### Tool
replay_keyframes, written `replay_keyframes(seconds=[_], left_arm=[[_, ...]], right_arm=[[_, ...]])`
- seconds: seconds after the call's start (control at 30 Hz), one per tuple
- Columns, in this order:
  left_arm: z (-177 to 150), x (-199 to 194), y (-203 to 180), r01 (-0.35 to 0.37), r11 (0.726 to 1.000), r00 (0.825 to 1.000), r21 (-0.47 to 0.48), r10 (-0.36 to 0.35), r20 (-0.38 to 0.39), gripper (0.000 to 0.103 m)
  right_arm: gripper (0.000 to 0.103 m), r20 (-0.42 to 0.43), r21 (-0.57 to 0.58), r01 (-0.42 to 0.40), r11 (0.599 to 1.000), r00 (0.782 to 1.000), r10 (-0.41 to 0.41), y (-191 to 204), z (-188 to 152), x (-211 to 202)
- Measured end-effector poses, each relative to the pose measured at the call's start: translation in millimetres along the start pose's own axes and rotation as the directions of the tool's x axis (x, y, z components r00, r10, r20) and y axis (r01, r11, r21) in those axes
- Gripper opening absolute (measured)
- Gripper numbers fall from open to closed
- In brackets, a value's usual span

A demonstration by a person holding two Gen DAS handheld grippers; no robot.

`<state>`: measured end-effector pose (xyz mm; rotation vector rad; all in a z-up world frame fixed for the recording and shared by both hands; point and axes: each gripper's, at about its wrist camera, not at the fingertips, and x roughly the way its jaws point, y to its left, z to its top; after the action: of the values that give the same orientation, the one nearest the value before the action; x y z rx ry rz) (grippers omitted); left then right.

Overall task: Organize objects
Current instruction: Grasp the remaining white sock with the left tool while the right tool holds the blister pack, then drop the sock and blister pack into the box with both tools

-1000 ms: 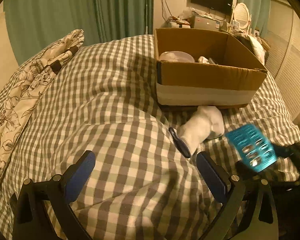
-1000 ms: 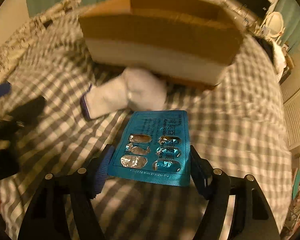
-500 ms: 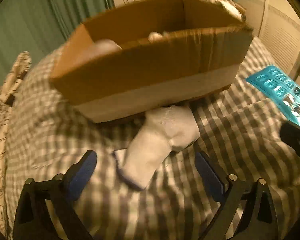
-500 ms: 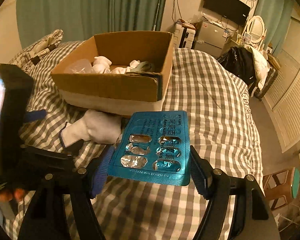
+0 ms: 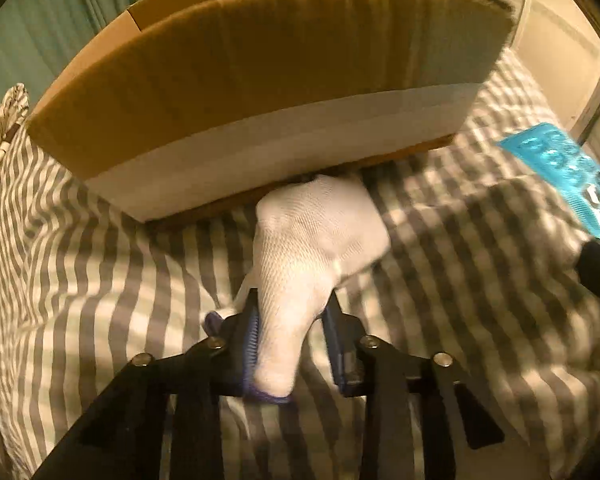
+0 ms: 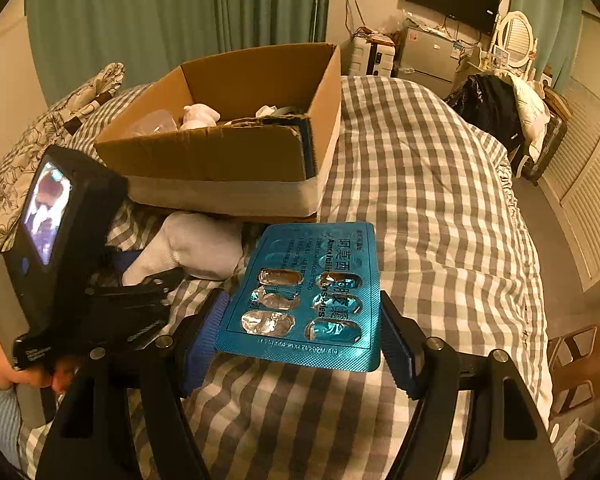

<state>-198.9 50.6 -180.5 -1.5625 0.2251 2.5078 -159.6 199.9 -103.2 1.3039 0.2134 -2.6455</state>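
A white sock [image 5: 312, 248] with a dark blue cuff lies on the checked bedspread against the near wall of a cardboard box [image 5: 260, 80]. My left gripper [image 5: 292, 316] is shut on the sock's cuff end. The sock also shows in the right wrist view [image 6: 196, 244], with the left gripper [image 6: 140, 280] on it. My right gripper [image 6: 304, 320] is shut on a blue blister pack of pills [image 6: 312, 296], held flat above the bed, right of the sock. The pack also shows in the left wrist view [image 5: 564, 168]. The box [image 6: 228, 152] is open and holds white and clear items.
The checked bedspread [image 6: 428, 184] stretches to the right of the box. A floral pillow [image 6: 32, 136] lies at the left. Green curtains [image 6: 160, 12], a small fridge [image 6: 432, 56], a wall screen and a chair with clothes [image 6: 500, 108] stand beyond the bed.
My left gripper moved forward to the sock and shut on its cuff end. My right gripper still holds the blister pack and has risen and pulled back from the box.
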Motion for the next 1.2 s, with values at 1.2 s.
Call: replay_keyframes(seconds=[1.2], left_arm=[[-11, -241, 39, 0.057, 0.992, 0.905, -0.11, -0.005, 0.426, 0.021]], right_arm=[[0.071, 0.284, -0.087, 0.033, 0.996, 0.959, -0.007, 35, 32, -168]])
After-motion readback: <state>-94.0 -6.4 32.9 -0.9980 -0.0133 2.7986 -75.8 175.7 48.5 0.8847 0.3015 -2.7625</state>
